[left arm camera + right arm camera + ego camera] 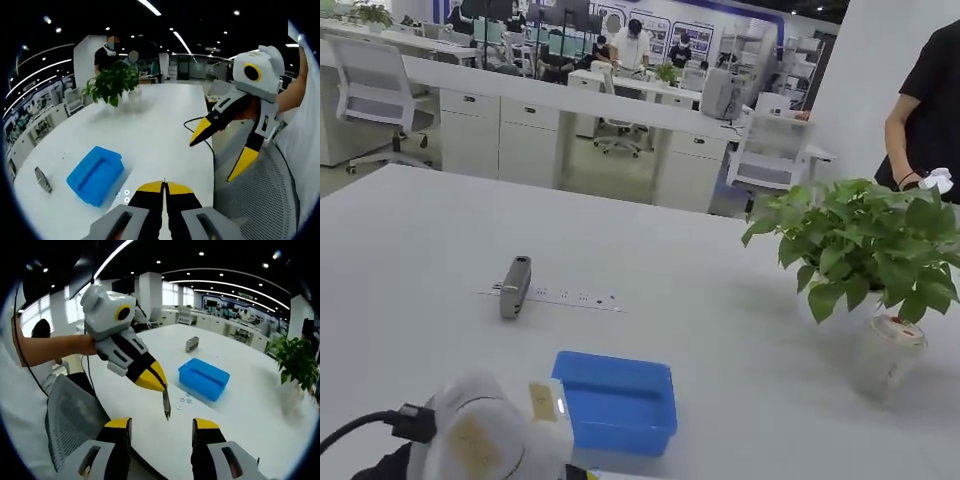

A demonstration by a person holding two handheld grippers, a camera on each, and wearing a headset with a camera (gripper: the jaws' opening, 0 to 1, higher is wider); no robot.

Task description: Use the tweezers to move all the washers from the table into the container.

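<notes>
Right gripper view shows the left gripper point(156, 382) at the upper left, its jaws clenched on the tweezers point(166, 404), which hang tip-down from the yellow ends above the near edge of the tabletop point(250, 410). Held that way, the tool's points are free and aimed at the work. The washers point(185, 399), a small loose cluster, lie on the tabletop just beside the near wall of the blue container point(204, 377), a little right of the tweezers' tips and apart from them. The right gripper point(161, 426) sits at the bottom of the frame with its jaws released and nothing between them. I judge it is standing by to pinch the tweezers' arms, since the left one merely carries them. Head view shows the container's inside as bare blue, so the task looks to be at its start, with no washer yet moved. A potted plant point(295, 357) stands well apart at the right.
</notes>
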